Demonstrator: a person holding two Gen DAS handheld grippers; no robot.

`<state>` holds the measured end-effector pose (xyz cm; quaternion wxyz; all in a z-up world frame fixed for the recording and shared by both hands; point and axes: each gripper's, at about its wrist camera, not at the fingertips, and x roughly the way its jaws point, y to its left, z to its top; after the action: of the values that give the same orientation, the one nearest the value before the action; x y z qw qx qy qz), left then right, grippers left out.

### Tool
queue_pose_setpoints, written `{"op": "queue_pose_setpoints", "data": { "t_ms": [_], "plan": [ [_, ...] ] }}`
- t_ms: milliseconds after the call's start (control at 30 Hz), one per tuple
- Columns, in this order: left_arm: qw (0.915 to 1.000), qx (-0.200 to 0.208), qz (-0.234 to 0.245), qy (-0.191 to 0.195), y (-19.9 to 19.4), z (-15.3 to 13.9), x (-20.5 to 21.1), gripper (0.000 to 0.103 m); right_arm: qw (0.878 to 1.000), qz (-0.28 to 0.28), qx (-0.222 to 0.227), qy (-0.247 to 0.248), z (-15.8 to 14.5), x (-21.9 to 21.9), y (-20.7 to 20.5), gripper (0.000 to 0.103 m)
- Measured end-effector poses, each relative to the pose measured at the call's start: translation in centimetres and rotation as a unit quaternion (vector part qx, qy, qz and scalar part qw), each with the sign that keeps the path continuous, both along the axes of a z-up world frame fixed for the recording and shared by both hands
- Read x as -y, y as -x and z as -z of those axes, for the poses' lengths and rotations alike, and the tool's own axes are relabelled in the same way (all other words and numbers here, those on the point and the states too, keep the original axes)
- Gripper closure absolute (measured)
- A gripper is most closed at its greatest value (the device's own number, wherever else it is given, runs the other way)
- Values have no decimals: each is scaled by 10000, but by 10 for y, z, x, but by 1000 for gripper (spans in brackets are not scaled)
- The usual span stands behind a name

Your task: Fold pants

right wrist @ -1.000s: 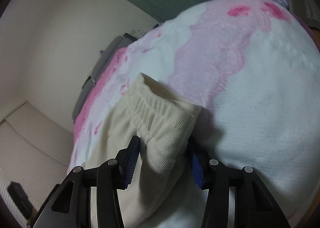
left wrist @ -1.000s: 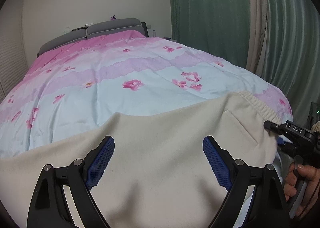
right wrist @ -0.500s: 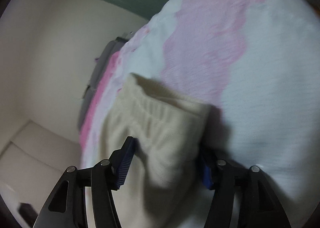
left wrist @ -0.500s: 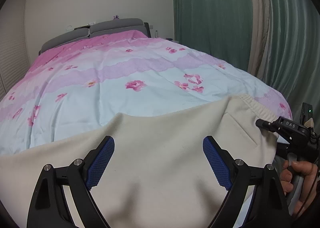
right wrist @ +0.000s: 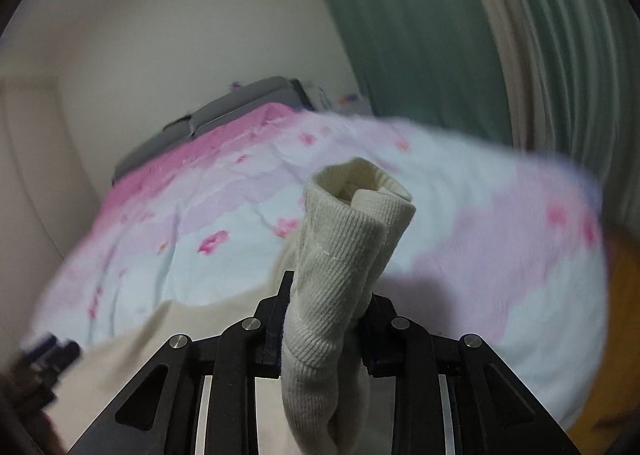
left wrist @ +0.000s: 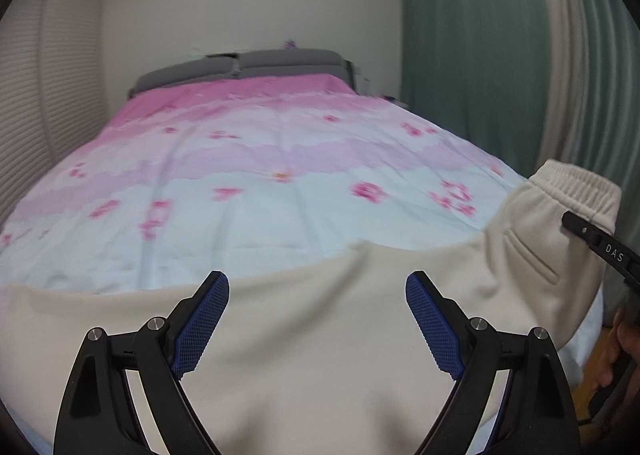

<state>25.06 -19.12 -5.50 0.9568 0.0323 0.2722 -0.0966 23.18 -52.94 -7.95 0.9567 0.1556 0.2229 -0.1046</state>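
Cream pants lie across the near end of a bed. My left gripper is open and empty above the cloth, its blue pads wide apart. My right gripper is shut on the ribbed elastic waistband, which stands bunched up between its fingers. In the left wrist view the waistband is lifted off the bed at the right, with the right gripper's black finger against it. A pocket slit shows below the band.
The bed carries a pink, lilac and pale blue floral cover with a grey headboard at the far end. Green curtains hang at the right. A slatted closet door stands at the left.
My right gripper has closed on the waistband and lifted it up off the bed. My left gripper has stayed open above the pants while its view tilted a little.
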Motion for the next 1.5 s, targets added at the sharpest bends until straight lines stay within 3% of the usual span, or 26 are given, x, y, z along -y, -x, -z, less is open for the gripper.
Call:
{"op": "queue_pose_setpoints", "data": {
  "t_ms": [133, 333, 433, 567, 667, 767, 1000, 1067, 1133, 1300, 1367, 1433, 1500],
  "plan": [
    [9989, 148, -450, -43, 14, -16, -72, 12, 9937, -344, 19, 1068, -41, -78, -4, 74],
    [9907, 163, -1348, -110, 55, -28, -207, 11, 9655, -1270, 92, 2272, -64, -224, 8, 75],
    [9810, 140, -1930, -134, 81, -27, -282, 9, 9494, -1885, 31, 2514, -56, -301, 10, 76],
    [9682, -35, -2498, -97, 106, -12, -352, 7, 9195, -2887, -340, 2647, -9, -406, 12, 78],
    [9638, -152, -2659, -132, 114, -1, -375, 7, 8936, -3279, -800, 2959, 38, -465, 12, 77],
    [9641, -344, -2634, -60, 118, 13, -385, 7, 8824, -3191, -1051, 3294, 72, -483, 22, 76],
    [9715, -553, -2306, -59, 107, 30, -364, 7, 8639, -3030, -940, 3912, 90, -488, 44, 66],
    [9731, -556, -2236, -57, 104, 29, -357, 7, 8659, -2974, -914, 3916, 93, -495, 51, 65],
    [9749, -526, -2162, -17, 104, 26, -351, 7, 8757, -2922, -913, 3735, 85, -495, 51, 59],
    [9814, -531, -1842, 100, 99, 21, -329, 7, 9173, -2725, -687, 2822, 47, -461, 74, 49],
    [9840, -620, -1660, 205, 95, 22, -319, 7, 9359, -2538, -501, 2391, 30, -437, 86, 37],
    [9808, -855, -1624, 663, 90, 30, -325, 7, 9492, -2421, -350, 1979, 18, -417, 95, 30],
    [9688, -1065, -1861, 1242, 89, 40, -345, 8, 9573, -2409, -288, 1570, 11, -404, 100, 30]
  ]
}}
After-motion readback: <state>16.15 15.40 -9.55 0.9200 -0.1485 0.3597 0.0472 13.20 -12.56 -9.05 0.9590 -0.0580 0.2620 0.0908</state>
